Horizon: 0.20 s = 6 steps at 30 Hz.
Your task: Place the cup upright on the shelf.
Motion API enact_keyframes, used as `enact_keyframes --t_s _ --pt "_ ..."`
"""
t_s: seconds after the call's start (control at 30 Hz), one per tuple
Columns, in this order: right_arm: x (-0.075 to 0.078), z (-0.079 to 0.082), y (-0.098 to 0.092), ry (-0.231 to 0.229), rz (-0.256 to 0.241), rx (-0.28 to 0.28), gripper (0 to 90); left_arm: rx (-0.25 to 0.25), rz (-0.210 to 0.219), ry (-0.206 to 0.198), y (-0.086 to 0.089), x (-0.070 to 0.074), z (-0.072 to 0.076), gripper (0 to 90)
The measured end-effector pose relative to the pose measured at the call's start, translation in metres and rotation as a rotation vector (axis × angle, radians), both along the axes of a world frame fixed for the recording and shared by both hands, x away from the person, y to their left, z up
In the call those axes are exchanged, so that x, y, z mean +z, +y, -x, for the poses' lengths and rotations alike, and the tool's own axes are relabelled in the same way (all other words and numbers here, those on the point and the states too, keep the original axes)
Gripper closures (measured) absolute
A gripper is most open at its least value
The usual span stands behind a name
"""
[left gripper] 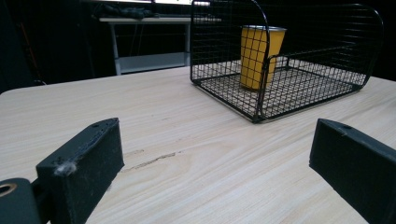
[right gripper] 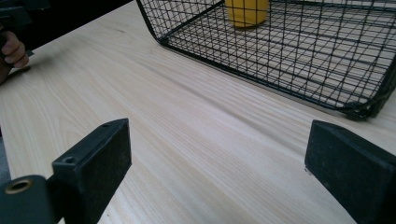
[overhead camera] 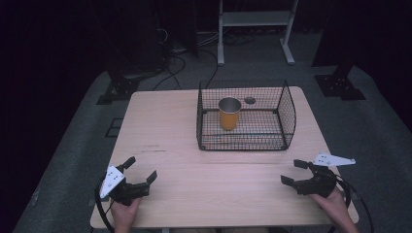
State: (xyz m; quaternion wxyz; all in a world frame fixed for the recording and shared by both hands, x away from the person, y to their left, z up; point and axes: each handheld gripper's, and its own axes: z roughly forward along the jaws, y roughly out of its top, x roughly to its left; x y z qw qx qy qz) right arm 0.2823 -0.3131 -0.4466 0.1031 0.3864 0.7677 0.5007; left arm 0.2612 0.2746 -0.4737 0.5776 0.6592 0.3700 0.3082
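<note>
A black wire basket (overhead camera: 289, 112) stands on the far half of the wooden table (overhead camera: 170, 136), its open side toward me. Inside it an orange cup (overhead camera: 229, 114) with a metal rim stands upright; the cup (left gripper: 259, 55) and basket (left gripper: 322, 74) also appear in the left gripper view, and the cup's base (right gripper: 246, 12) and the basket (right gripper: 299, 51) in the right gripper view. My left gripper (overhead camera: 141, 170) rests open near the table's front left. My right gripper (overhead camera: 294, 172) is open at the front right. Nothing lies between either pair of jaws.
A small dark round object (overhead camera: 249, 100) lies on the table behind the basket. A white metal stand (overhead camera: 255, 22) is on the floor beyond the table, with cables (overhead camera: 175, 63) and black stand feet (overhead camera: 340, 85) around. The person's left hand (right gripper: 11, 51) appears in the right gripper view.
</note>
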Motion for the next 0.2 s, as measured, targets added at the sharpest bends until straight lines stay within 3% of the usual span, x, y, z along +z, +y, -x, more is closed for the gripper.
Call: enact_keyframes --t_s 0.2 --pt "-0.0111 0.0072 -0.0022 0.026 -0.021 -0.004 6.4 0.003 -0.003 0.001 -0.0003 0.0001 -0.0001 2.2"
